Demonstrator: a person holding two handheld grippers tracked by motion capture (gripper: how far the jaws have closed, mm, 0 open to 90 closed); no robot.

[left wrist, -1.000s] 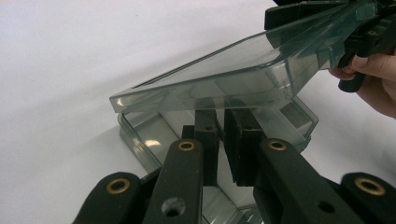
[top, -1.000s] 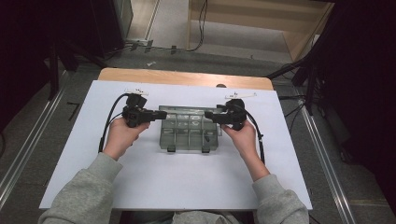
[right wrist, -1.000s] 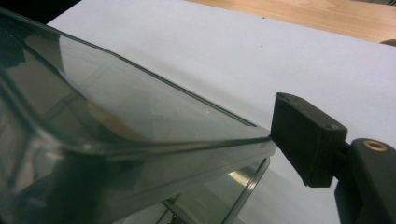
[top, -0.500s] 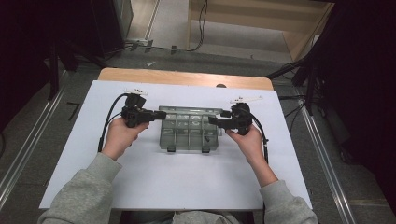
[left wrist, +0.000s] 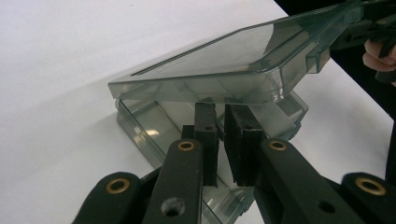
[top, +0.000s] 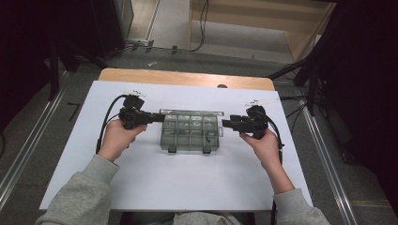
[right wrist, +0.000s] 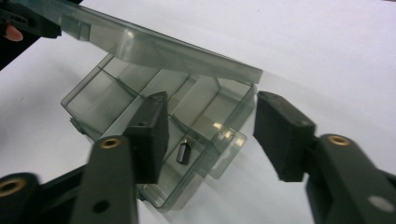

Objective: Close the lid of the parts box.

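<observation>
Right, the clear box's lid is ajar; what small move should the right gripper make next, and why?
Probably ease the right gripper to the lid and lift it further: its jaws have just been closing but press on nothing, and the lid sits tilted over the box.

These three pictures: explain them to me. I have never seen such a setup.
A person sits at a white-covered table, holding a black hand-held tool with two jaws in each hand. The high view looks down from above. The other two come from cameras riding on each tool.

On the table lies a smoky clear plastic compartment box, its lid raised. One compartment holds a small dark metal bit.

The left gripper is shut at the box's left end. The right gripper is open beside the right end; its jaws have just been closing, gripping nothing.
</observation>
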